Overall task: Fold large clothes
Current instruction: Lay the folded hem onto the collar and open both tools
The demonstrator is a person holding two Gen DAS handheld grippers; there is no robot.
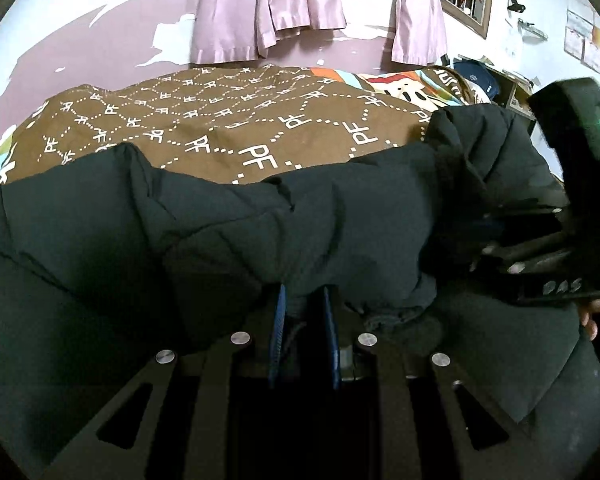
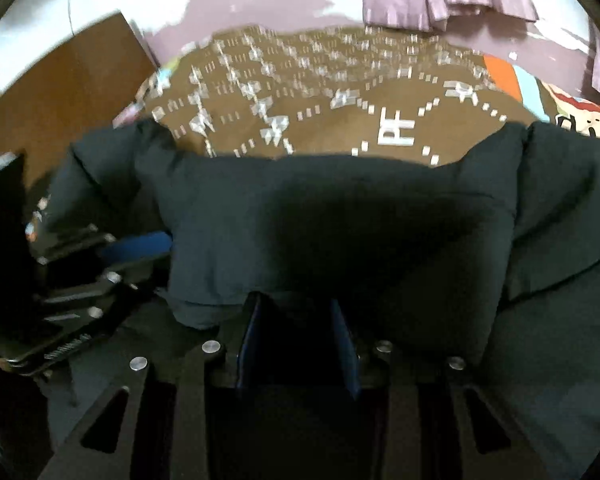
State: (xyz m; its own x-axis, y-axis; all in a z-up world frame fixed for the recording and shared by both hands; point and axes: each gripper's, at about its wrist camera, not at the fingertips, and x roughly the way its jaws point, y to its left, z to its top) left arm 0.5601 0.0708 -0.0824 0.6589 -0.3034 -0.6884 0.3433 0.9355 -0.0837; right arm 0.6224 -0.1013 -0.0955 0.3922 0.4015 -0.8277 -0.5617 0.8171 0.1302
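Left wrist view shows my left gripper [image 1: 302, 300] clenched on the dark padded jacket [image 1: 220, 232], whose bulk runs 9 to 3 o'clock across the brown bedspread [image 1: 228, 128]. My right gripper [image 2: 298, 304] pinches the same jacket, which lies toward 12 o'clock. Both sit equally near. Pink curtains [image 1: 268, 4] hang beyond; nothing blocks folding forward.

A dark, puffy quilted jacket [image 1: 220, 240] is lying bunched across the near part of a brown bedspread [image 1: 228, 132] printed with white "PF" letters. Its padded panels are creasing and bulging in thick folds. In the right wrist view a doubled-over section of it [image 2: 340, 232] is rising as a rounded, pillow-like hump.
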